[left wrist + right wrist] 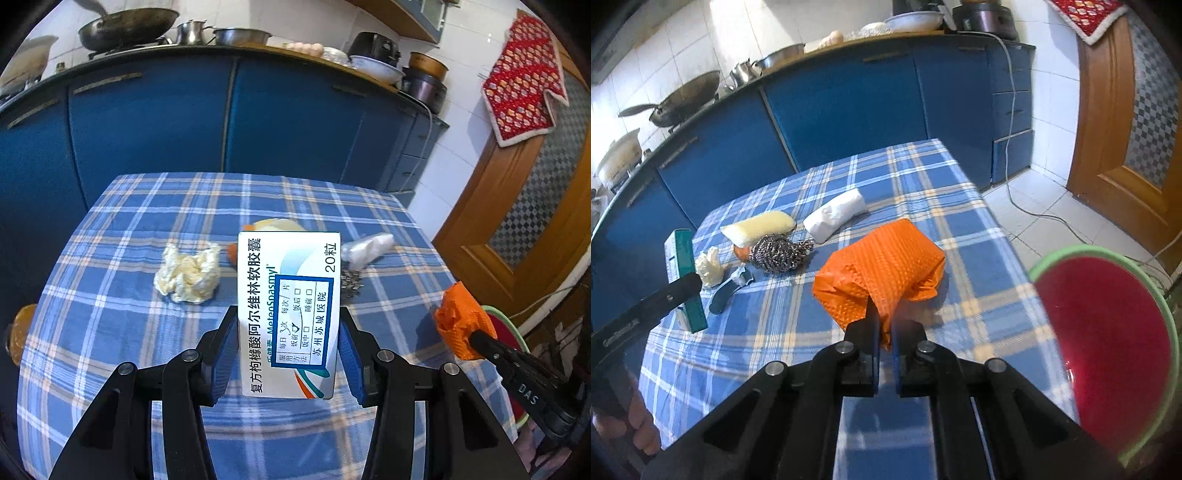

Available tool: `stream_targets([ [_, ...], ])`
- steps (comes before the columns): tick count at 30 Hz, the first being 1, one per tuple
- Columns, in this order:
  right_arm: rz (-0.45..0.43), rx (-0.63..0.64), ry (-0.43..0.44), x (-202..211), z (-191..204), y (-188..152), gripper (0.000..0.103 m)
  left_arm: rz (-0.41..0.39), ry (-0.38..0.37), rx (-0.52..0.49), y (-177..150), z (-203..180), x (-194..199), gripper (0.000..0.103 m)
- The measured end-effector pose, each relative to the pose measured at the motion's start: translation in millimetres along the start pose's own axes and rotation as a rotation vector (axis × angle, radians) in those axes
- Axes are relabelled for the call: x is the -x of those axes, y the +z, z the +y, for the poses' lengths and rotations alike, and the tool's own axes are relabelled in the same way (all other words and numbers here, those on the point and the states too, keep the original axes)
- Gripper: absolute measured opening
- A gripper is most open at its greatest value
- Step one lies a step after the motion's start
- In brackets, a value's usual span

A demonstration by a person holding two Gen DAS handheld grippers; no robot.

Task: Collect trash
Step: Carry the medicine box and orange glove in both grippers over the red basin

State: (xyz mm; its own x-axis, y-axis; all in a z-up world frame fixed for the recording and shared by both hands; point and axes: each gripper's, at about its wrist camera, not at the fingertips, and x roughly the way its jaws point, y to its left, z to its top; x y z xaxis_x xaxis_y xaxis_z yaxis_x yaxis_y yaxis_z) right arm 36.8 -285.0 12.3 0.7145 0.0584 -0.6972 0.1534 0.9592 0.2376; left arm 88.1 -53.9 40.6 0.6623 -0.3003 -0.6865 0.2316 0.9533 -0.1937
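My left gripper (pixel 288 328) is shut on a white medicine box (pixel 291 314) with Chinese print, held above the blue plaid table (pixel 147 369); the box also shows in the right wrist view (pixel 683 280). My right gripper (pixel 884 325) is shut on a crumpled orange wrapper (pixel 882 266), also seen in the left wrist view (pixel 461 321). A red basin with a green rim (pixel 1108 350) sits at the right of the table. A crumpled yellowish tissue (pixel 188 273) and a white plastic wad (pixel 834 214) lie on the table.
A steel scourer (pixel 775 253), a yellow sponge (pixel 757 227) and a teal scrap (pixel 729 291) lie mid-table. Blue kitchen cabinets (pixel 147 122) with pans on top stand behind. A wooden door (pixel 1126 129) is at the right, with a cable on the tiled floor.
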Motion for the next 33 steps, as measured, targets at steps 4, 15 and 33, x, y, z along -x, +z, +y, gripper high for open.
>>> stream_targets([
  [4, -0.029, -0.015, -0.010, 19.7, -11.1, -6.3, 0.007, -0.002, -0.016, -0.022, -1.5, -12.9, 4.0, 0.052],
  [15, -0.080, -0.056, -0.040, 61.3, -42.6, -22.5, 0.007, 0.018, -0.093, -0.087, -7.8, -53.6, 10.2, 0.052],
  [33, -0.108, -0.140, -0.102, 89.9, -96.2, -40.6, 0.007, 0.089, -0.221, -0.226, -19.2, -135.4, -1.2, 0.052],
])
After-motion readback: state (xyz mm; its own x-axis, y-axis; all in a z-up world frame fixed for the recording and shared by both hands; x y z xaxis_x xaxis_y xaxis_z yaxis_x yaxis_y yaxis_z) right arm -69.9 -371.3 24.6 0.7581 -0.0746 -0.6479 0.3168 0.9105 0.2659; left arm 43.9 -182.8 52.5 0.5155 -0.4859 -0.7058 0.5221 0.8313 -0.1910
